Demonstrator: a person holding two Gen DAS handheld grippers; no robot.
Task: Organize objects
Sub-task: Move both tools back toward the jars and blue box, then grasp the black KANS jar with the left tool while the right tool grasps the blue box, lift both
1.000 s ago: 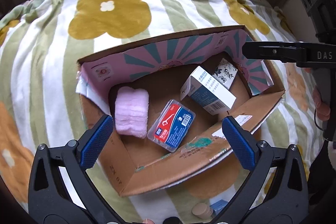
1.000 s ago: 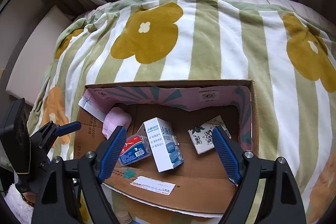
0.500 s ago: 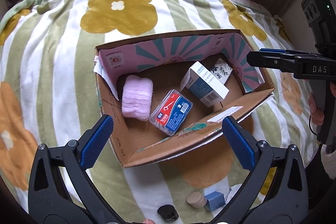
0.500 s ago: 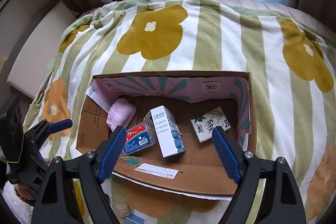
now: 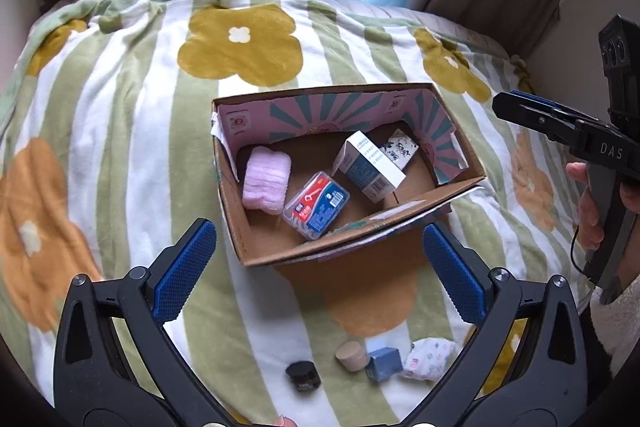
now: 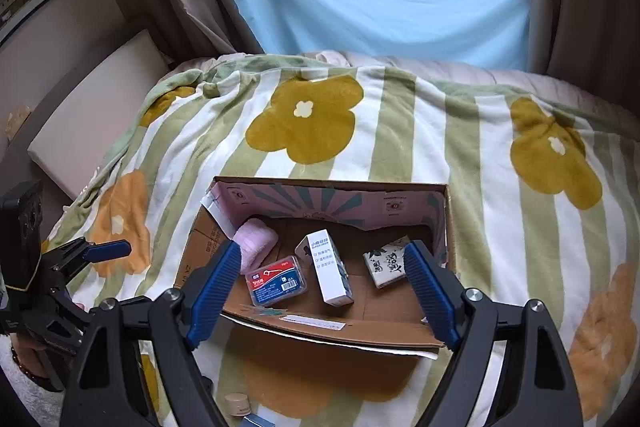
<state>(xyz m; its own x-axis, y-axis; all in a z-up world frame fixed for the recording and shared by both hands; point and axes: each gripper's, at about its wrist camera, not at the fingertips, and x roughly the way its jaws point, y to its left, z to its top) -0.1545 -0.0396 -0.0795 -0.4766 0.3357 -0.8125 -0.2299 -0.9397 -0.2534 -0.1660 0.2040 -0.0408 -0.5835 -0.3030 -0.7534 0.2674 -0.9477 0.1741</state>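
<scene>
A cardboard box sits open on the flowered blanket, holding a pink cloth, a floss case and a white-and-blue carton. The left gripper hangs spread near it. Nearer lie a beige cap, blue cube and black jar.

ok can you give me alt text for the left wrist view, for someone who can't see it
An open cardboard box sits on a green-striped flowered blanket, holding a pink cloth, a clear floss-pick case, a white-and-blue carton and a patterned tissue pack. The open left gripper hovers empty in front; four small items lie on the blanket nearer the camera.
</scene>
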